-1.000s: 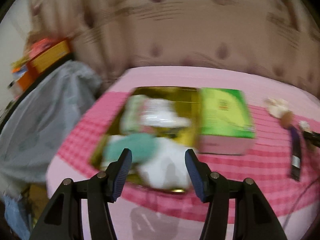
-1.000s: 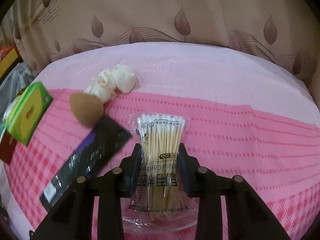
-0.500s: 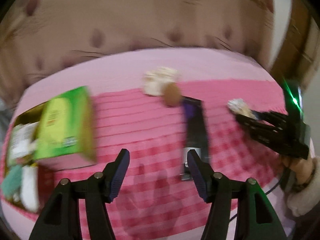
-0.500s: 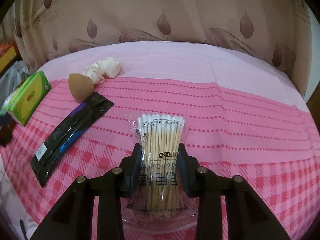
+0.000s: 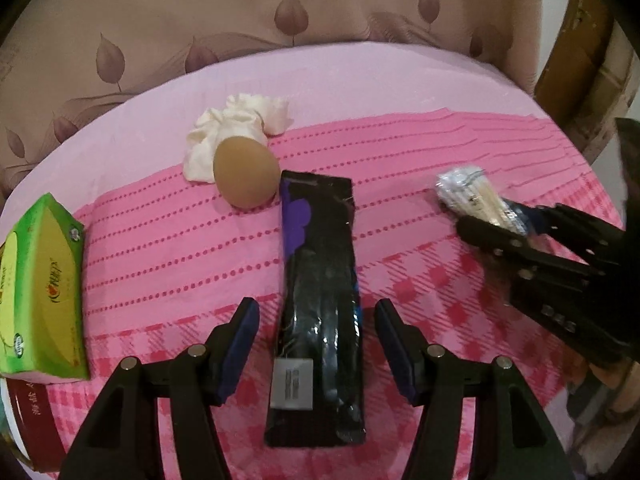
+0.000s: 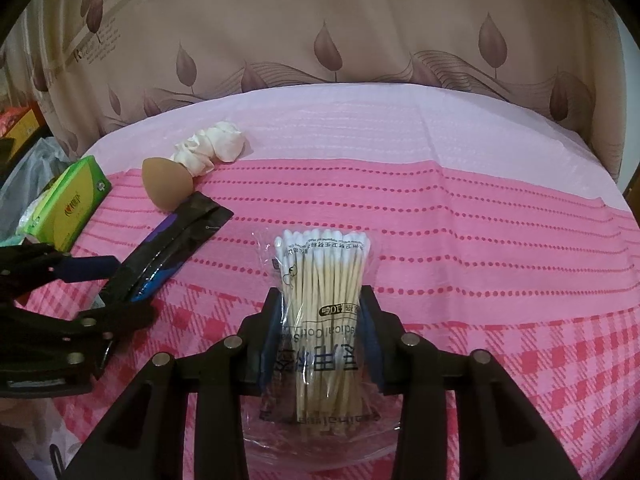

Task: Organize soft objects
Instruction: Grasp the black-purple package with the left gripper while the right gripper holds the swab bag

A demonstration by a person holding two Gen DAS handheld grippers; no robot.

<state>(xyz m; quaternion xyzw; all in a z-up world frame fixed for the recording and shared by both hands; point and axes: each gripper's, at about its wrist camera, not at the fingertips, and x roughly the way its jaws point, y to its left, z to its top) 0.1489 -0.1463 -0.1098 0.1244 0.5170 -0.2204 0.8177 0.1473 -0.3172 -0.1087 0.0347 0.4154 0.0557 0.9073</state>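
A long black packet (image 5: 320,264) with a purple patch lies on the pink cloth. My left gripper (image 5: 316,308) is open and hangs over it, one finger on each side, pads clear of it. Beyond the packet sit a brown egg-shaped sponge (image 5: 246,172) and a crumpled white cloth (image 5: 236,128). My right gripper (image 6: 320,296) holds a clear pack of cotton swabs (image 6: 324,264) between its pads; its jaws are opening, and the pads still touch the pack. In the right wrist view the left gripper (image 6: 128,286) straddles the black packet (image 6: 180,232).
A green tissue box (image 5: 36,288) lies at the left edge on a dark red box (image 5: 28,412). The pink checked tablecloth (image 5: 440,288) covers the table, with a leaf-patterned curtain (image 6: 320,40) behind. Wooden furniture (image 5: 580,40) stands at far right.
My left gripper swung right from the gold box and tissue box and sank over the black packet. The right gripper drifted slightly right with the swab pack, and its jaws widened slightly.
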